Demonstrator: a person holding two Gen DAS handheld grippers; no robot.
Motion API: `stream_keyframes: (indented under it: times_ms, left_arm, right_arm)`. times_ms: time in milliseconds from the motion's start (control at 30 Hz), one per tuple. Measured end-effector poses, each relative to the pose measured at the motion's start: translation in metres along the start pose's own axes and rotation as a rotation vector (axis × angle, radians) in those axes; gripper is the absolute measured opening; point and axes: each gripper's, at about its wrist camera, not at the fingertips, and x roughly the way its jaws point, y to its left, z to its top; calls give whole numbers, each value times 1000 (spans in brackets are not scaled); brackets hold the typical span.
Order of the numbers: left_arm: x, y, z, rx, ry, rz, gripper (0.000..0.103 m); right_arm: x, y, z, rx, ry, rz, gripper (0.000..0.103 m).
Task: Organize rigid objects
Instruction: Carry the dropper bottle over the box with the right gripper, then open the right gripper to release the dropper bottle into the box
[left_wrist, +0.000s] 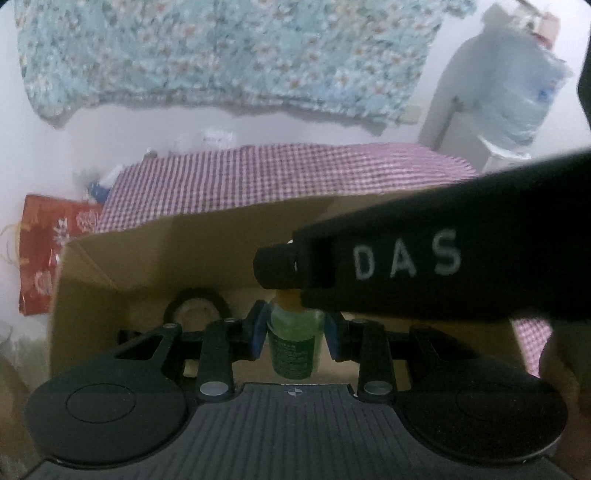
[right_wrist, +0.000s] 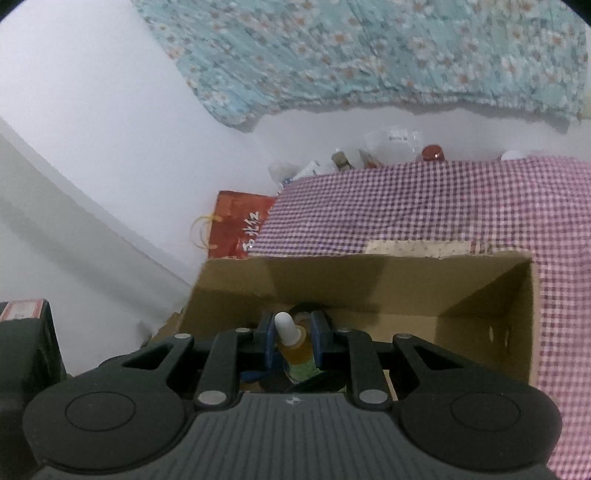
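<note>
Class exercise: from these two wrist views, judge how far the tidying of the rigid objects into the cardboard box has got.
Done: a roll of black tape already lies inside the cardboard box. In hand: the left gripper grips a green bottle and the right gripper a white-capped amber bottle, both above the open box. Left: releasing both bottles into it. More items show beyond the checked cloth, too blurred to identify.
</note>
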Motion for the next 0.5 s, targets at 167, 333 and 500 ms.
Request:
stream_keyframes:
  times_ms: [167, 333, 500]
  left_arm:
    - [15, 7, -4, -17, 35, 21, 32]
    - [12, 7, -11, -19, 11, 31, 34]
    - [0, 10, -13, -34, 0, 21, 48]
  right_arm:
    - [21, -13, -1, 48, 32, 0, 22]
    - [31, -16, -8, 51, 56, 10, 22]
    - [24, -8, -10, 40, 53, 2, 23]
